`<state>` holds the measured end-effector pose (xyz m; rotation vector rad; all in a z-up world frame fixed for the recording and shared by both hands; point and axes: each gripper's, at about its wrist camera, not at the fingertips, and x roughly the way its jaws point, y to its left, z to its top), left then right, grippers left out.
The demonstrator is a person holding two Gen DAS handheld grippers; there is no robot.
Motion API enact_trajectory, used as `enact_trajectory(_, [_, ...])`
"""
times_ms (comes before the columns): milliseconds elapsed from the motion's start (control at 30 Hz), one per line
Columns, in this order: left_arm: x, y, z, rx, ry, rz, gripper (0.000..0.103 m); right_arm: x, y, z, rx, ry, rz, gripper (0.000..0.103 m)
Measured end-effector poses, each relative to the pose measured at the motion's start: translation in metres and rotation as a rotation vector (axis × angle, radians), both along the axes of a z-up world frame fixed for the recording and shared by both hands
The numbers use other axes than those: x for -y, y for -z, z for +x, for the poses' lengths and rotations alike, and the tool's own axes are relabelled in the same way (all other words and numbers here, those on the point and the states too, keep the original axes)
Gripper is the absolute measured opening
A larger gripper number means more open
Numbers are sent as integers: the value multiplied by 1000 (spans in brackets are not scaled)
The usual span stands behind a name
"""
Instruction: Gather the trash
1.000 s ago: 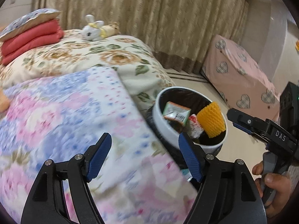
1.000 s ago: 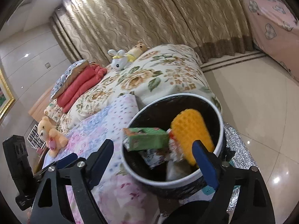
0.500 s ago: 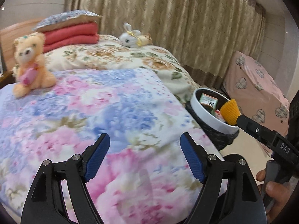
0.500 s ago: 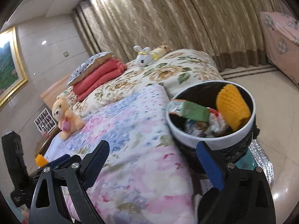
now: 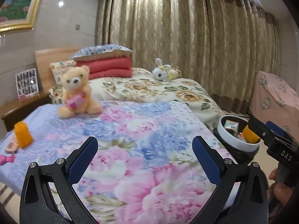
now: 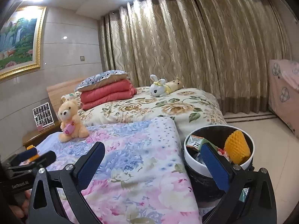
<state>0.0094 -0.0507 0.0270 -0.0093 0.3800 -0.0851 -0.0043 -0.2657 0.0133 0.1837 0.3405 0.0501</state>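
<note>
Both grippers, left gripper [image 5: 144, 155] and right gripper [image 6: 152, 165], spread empty; orange foam sleeve [image 5: 22, 137] stands well left of bin [image 5: 227, 141], likely light, squashy: pinch mid-body.

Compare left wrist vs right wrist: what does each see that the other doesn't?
Left wrist only: the pink wrappers near the bed's left edge, and a full view of the orange foam sleeve standing beside them.
Right wrist only: the trash bin's interior from close up, with a second orange foam sleeve and a green carton inside.
Both: teddy bear, rabbit plush, floral blanket, open left gripper, open right gripper.
</note>
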Motion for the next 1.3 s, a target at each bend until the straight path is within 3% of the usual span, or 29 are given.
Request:
enact_trajectory(333, [-5,13,-2,12,-42,20,103,-11,19,2,-12,-23,-23,103])
enact_trajectory(1300, [5,15,-8,6,-11,48,103,-8,17,-1,-28,-21,-4,103])
